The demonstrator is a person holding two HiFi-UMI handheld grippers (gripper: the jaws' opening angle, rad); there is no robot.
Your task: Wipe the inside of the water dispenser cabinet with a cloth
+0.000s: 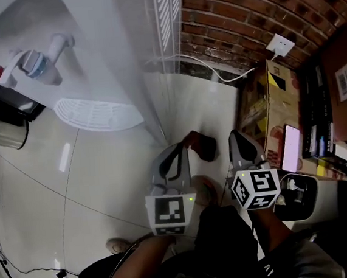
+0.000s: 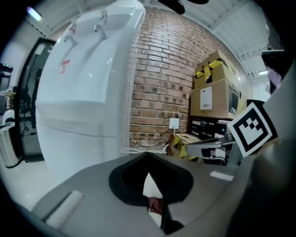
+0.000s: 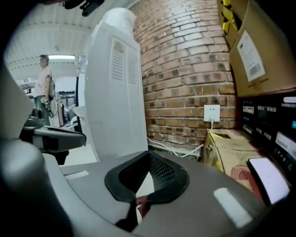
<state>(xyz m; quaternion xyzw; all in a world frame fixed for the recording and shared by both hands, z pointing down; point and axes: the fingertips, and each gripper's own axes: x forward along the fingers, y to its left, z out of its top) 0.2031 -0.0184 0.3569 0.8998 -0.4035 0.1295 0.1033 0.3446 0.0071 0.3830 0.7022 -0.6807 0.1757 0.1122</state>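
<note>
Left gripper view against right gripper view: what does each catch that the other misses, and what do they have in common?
Only the left gripper view shows the water dispenser from the front with its taps, plus a marker cube at right. Only the right gripper view shows a person standing far off at left and a lit screen at lower right. Both show the dispenser, the brick wall, the wall socket, cardboard boxes, and their own jaws closed on nothing. Neither shows a cloth.

Storeroom: brick wall (image 1: pixel 241 13), stacked cartons (image 1: pixel 275 113)
</note>
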